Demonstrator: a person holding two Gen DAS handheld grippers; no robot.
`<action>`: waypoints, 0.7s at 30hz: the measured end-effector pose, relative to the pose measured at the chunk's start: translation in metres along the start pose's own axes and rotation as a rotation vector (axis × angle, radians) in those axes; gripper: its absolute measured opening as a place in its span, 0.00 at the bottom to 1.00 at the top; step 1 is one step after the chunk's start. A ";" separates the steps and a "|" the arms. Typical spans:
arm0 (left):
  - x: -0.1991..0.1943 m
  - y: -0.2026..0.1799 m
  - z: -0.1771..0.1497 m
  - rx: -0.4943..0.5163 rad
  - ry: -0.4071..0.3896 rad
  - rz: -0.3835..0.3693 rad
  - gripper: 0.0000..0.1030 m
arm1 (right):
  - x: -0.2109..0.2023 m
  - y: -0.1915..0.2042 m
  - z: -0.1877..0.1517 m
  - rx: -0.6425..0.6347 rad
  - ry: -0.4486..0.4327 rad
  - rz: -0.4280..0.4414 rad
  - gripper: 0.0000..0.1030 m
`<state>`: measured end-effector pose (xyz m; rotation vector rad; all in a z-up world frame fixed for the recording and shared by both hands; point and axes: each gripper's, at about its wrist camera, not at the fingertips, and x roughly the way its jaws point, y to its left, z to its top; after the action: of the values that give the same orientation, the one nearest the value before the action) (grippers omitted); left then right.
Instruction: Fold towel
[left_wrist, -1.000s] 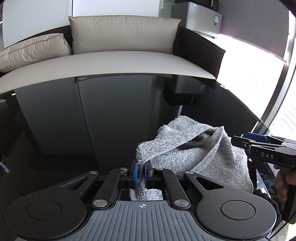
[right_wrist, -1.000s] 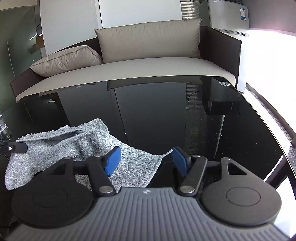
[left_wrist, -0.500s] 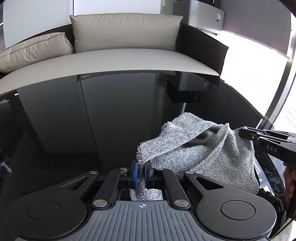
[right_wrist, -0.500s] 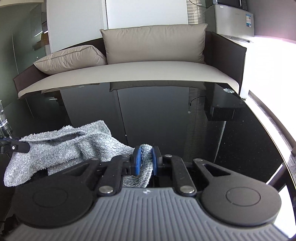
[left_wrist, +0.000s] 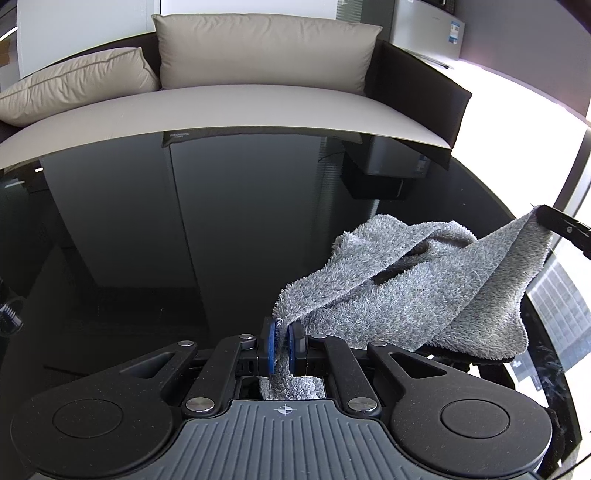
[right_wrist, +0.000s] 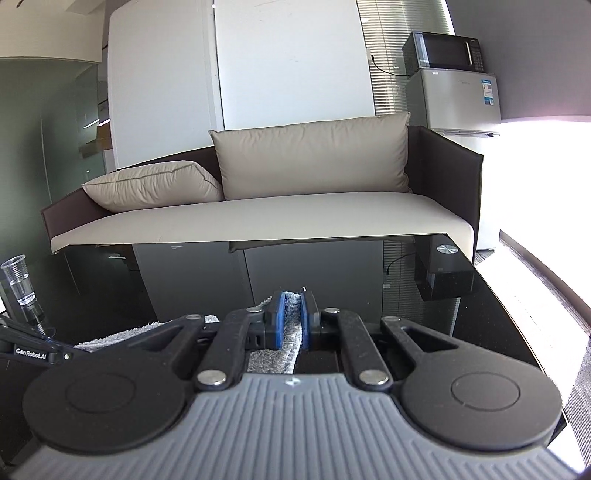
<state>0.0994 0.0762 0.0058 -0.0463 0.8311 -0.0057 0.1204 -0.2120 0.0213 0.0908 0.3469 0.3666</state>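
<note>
Grey terry towel (left_wrist: 413, 295) pinched at one corner by the left gripper (left_wrist: 282, 345), another by the right gripper (right_wrist: 293, 319); I'd lift both evenly, keeping it taut.

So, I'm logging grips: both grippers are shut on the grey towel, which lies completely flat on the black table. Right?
Not quite. The left gripper and right gripper are shut on the grey towel, but it isn't flat: the left wrist view shows it bunched and lifted, hanging between them above the black table.
</note>
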 end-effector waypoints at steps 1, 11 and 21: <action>0.000 0.000 0.000 -0.001 0.001 -0.001 0.06 | -0.002 0.000 0.000 -0.003 0.004 0.011 0.09; 0.002 0.005 0.000 -0.016 0.007 -0.003 0.06 | -0.035 0.028 -0.013 -0.185 0.084 0.183 0.09; 0.003 0.010 0.001 -0.029 0.011 -0.011 0.07 | -0.052 0.055 -0.040 -0.329 0.226 0.408 0.09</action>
<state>0.1020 0.0863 0.0038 -0.0783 0.8424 -0.0044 0.0423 -0.1785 0.0082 -0.2071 0.4878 0.8369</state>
